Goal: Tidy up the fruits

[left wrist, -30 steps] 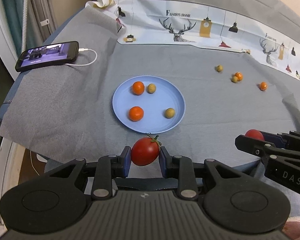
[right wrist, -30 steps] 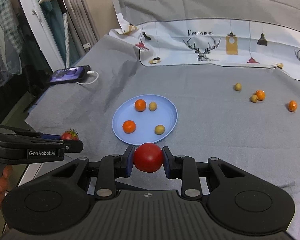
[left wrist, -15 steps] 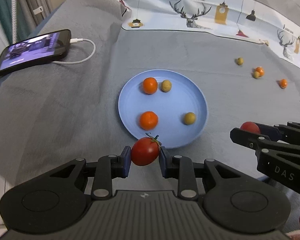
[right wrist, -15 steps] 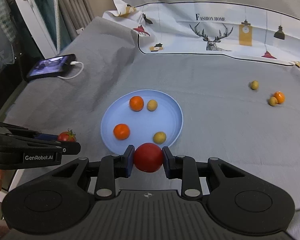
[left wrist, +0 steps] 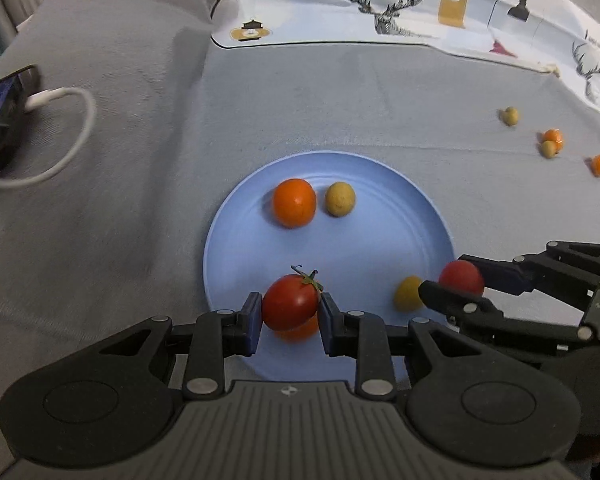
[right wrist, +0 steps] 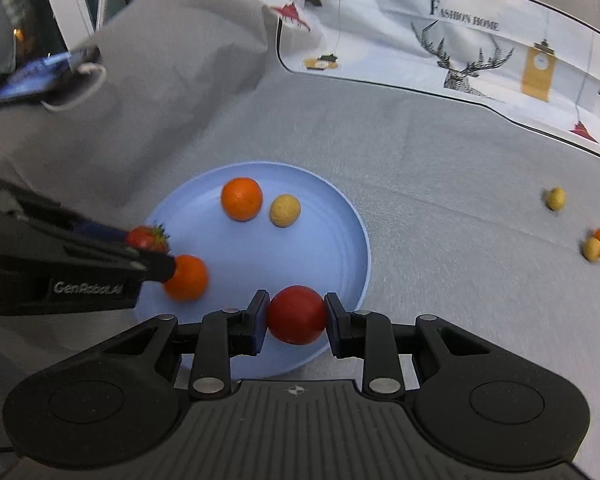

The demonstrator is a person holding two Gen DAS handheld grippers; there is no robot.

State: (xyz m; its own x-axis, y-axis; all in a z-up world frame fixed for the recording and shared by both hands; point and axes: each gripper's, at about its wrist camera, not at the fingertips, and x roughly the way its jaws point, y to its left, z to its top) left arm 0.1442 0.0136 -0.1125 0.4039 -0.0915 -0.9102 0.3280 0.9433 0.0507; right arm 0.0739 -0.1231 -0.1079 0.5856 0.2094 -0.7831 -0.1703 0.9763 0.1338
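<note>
Both grippers, left (left wrist: pixel 290 314) and right (right wrist: pixel 296 316), each pinching 1 tomato, have advanced over the blue plate (left wrist: pixel 380 168) at lower centre; release looks imminent.

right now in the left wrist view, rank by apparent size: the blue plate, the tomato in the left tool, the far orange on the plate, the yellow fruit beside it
1. blue plate
2. tomato in the left tool, though it sits nearest the camera, so it is unsure against the next
3. far orange, looking about alike
4. yellow fruit, clearly smallest
</note>
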